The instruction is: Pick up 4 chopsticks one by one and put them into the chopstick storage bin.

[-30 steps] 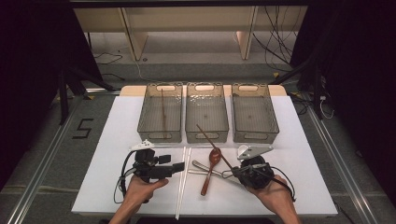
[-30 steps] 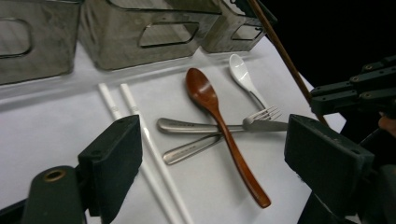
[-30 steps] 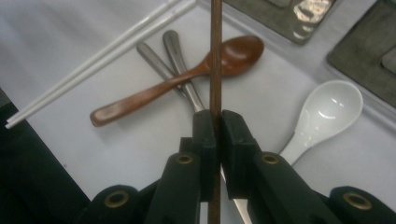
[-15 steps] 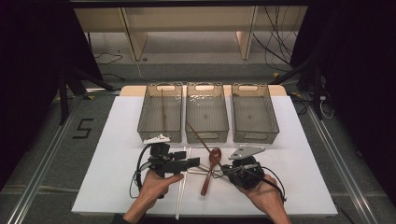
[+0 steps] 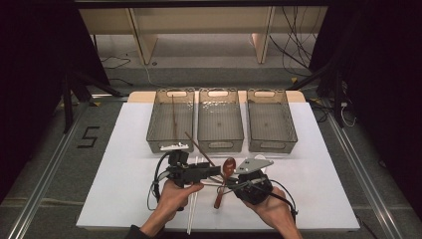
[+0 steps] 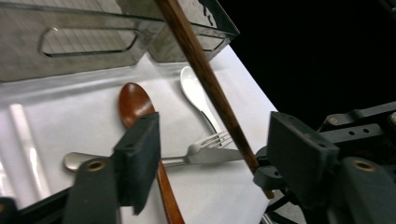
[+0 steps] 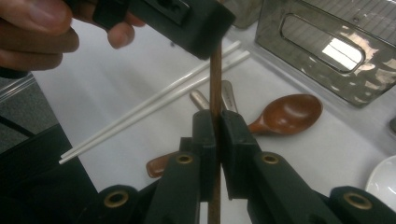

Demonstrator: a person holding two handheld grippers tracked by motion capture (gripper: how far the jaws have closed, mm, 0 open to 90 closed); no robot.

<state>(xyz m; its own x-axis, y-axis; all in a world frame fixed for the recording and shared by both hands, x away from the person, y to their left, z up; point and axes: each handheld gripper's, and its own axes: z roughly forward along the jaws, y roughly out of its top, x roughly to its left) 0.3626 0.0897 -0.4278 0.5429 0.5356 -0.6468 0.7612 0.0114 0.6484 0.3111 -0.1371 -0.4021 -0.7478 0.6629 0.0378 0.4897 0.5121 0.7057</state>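
A brown chopstick point(image 7: 215, 70) stands up out of my right gripper point(image 7: 217, 126), which is shut on its lower end. In the high view the chopstick point(image 5: 199, 145) slants from near the left bin down to the right gripper point(image 5: 231, 183). My left gripper point(image 5: 215, 172) reaches in from the left. Its jaws have just been closing and stand on either side of the chopstick point(image 6: 201, 70). The left gripper point(image 6: 215, 149) still has a gap to the stick on both sides, and the stick is nearer its right jaw.
A wooden spoon point(image 5: 225, 174), a fork point(image 6: 205, 154) and a white spoon point(image 6: 194, 86) lie under the grippers. Two white chopsticks point(image 5: 191, 214) lie near the front edge. Three clear bins point(image 5: 220, 144) stand behind, and the left one holds another brown chopstick point(image 5: 174, 117).
My left gripper has moved right, up to the chopstick, and its jaws have narrowed around it. The right hand has shifted a little left with the chopstick in its jaws.
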